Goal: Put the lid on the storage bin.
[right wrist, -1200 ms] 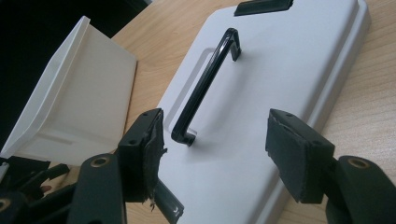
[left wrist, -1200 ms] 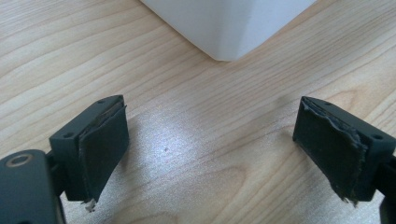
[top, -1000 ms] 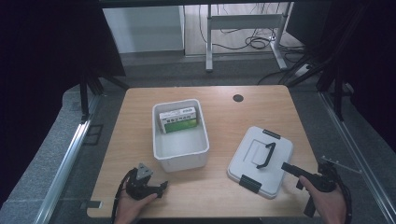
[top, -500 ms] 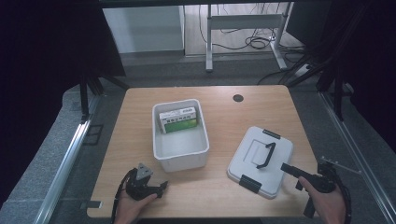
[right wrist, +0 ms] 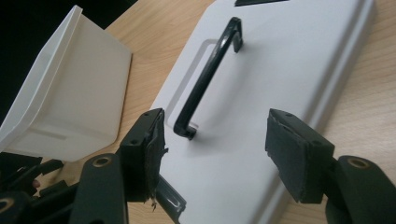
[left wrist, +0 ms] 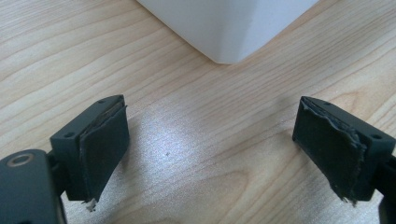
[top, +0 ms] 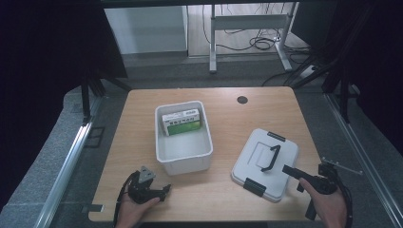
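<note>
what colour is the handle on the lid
Black, on a white lid; the handle shows best in the right gripper view.

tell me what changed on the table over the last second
Very little. The right tongs crept slightly toward the lid and its black handle, open, holding nothing. The left tongs stayed open near the table's front edge, beside the white bin. The bin, the green box in it and the lid did not move.

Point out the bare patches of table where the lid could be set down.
Bare wood lies left of the white bin, along the far edge around the dark round spot, and between bin and lid. The near edge is crowded: left gripper and right gripper.
</note>
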The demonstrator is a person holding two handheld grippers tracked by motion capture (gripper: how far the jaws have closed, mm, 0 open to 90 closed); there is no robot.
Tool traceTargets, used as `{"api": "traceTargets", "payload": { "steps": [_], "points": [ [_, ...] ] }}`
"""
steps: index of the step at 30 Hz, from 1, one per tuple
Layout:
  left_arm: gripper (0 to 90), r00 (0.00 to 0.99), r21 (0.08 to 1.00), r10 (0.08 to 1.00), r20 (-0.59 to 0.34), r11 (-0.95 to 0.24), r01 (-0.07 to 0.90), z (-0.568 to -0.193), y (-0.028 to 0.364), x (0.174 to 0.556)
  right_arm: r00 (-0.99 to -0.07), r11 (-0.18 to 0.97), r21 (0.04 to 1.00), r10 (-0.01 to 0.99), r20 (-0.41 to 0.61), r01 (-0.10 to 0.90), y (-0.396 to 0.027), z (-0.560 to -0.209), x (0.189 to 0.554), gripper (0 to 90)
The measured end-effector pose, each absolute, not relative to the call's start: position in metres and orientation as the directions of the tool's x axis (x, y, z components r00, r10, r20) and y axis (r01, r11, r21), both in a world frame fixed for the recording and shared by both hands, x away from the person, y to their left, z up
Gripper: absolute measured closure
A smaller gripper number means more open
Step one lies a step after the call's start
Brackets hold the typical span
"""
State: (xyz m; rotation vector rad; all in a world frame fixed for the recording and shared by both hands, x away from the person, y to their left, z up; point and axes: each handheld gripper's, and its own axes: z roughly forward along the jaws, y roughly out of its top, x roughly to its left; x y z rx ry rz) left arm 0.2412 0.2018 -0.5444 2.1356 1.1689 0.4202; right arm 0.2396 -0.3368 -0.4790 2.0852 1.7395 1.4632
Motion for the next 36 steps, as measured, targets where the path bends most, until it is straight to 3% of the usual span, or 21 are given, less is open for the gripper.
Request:
{"api": "traceTargets", "payload": {
  "steps": [36],
  "points": [
    [12.2,0.535,0.683,0.844,-0.032,-0.372,0.628,-0.544,0.203,0.240,-0.119,-0.324,0.578,0.792,0.599,0.749,-0.319,-0.435,0.260,39.7]
  ]
}}
